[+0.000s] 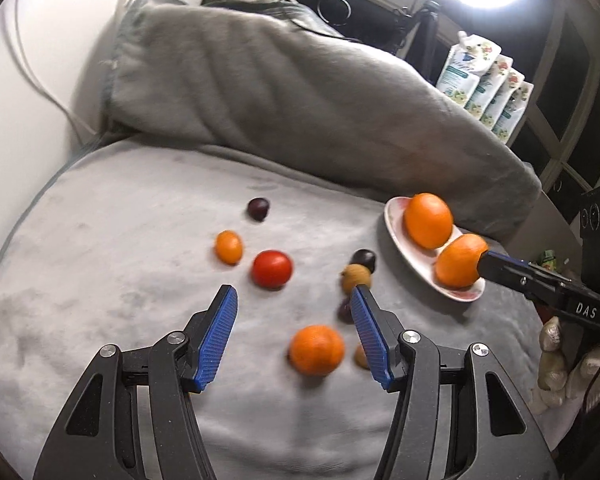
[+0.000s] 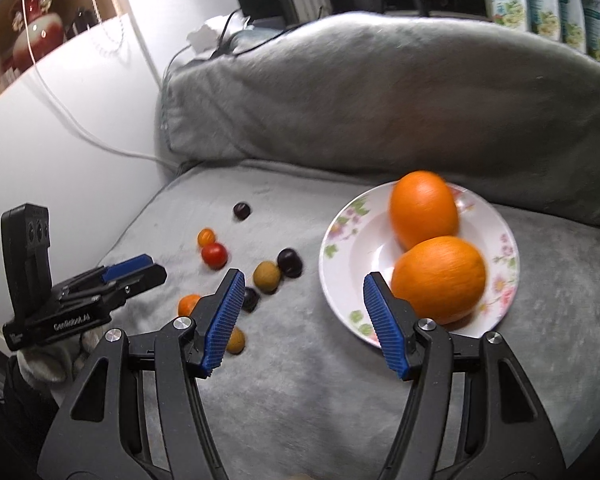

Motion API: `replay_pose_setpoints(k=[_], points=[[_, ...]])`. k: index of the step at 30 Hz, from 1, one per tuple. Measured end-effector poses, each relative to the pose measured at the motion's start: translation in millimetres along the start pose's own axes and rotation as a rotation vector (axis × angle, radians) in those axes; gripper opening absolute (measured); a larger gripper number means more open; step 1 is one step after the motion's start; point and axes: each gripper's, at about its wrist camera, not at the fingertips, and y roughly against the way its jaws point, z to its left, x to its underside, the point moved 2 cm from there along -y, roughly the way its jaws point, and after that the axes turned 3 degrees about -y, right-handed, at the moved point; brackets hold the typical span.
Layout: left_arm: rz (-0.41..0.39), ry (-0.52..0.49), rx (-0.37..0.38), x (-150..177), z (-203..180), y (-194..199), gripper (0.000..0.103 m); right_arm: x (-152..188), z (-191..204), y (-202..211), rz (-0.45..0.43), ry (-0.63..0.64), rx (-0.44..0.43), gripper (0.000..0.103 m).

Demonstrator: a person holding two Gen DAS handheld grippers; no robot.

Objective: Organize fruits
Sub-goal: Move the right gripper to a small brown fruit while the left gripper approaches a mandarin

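A flowered white plate (image 2: 342, 248) (image 1: 396, 224) on the grey blanket holds two big oranges (image 2: 438, 278) (image 2: 423, 208). My right gripper (image 2: 304, 280) is open and empty, just in front of the nearer orange; it also shows in the left wrist view (image 1: 485, 266), close to that orange (image 1: 458, 260). My left gripper (image 1: 294, 294) is open and empty above a loose orange (image 1: 317, 349). Loose on the blanket lie a red tomato (image 1: 272, 269), a small orange fruit (image 1: 228, 246), dark plums (image 1: 258, 208) (image 1: 364, 260) and brownish fruits (image 1: 355, 277).
A folded grey pillow (image 1: 300, 92) lies behind the fruits. White cables (image 2: 80, 128) run along the wall at the left. Several refill pouches (image 1: 484, 80) stand at the back right. The blanket (image 1: 100, 280) drops off at the left edge.
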Motion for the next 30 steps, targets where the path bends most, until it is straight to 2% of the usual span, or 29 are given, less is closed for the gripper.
replay_pose_setpoints(k=[3, 5, 8, 18, 30], points=[[0.007, 0.006, 0.005, 2, 6, -1, 0.055, 3, 7, -13, 0.037, 0.01, -0.022, 0.065], [0.015, 0.008, 0.013, 3, 8, -3, 0.05, 6, 11, -21, 0.052, 0.017, -0.025, 0.065], [0.03, 0.008, 0.029, 6, 8, -5, 0.049, 10, 15, -35, 0.092, 0.01, -0.041, 0.057], [0.084, -0.02, 0.081, 22, -4, -11, 0.048, 14, 23, -72, 0.172, -0.072, -0.075, 0.05], [0.115, -0.061, 0.1, 26, -10, -20, 0.047, 9, 33, -104, 0.215, -0.103, -0.021, 0.043]])
